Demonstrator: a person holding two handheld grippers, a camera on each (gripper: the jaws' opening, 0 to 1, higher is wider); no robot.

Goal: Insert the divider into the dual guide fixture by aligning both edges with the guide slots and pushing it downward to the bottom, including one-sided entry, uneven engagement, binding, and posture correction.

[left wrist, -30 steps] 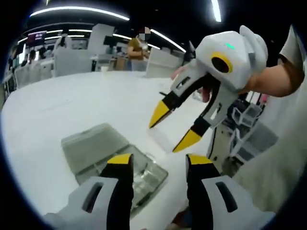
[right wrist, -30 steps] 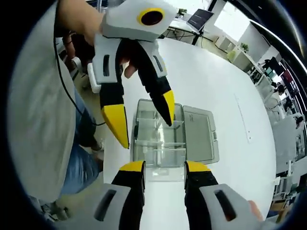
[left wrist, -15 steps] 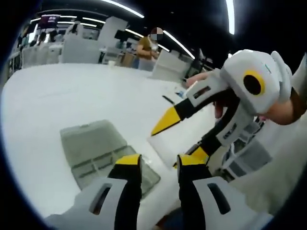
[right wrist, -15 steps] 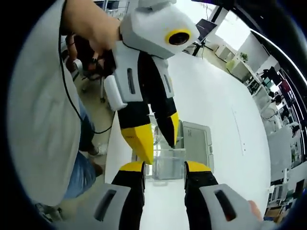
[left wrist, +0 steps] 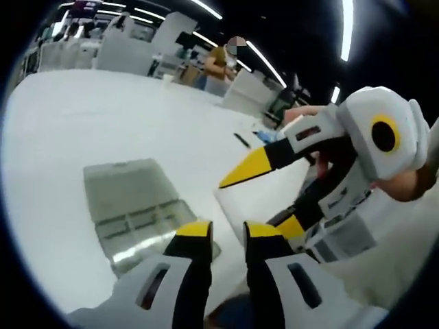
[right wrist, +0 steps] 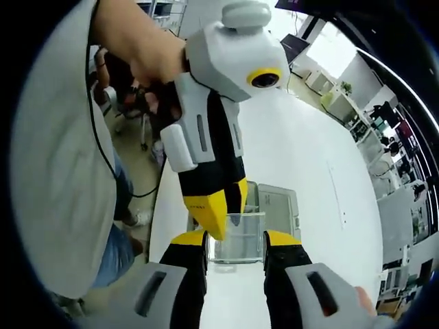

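Overhead, right hand-held gripper (right wrist: 234, 240) spread open, clear divider (right wrist: 236, 236) between jaws; left hand-held gripper (left wrist: 226, 229) near-closed, empty.

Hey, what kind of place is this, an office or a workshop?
Probably an open-plan lab or office: a big white table, strip ceiling lights, a laptop and rows of white desks.

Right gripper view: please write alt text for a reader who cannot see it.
The left gripper, held in a person's hand, reaches down in front of the right gripper over a clear plastic fixture box with its lid open on a white table.
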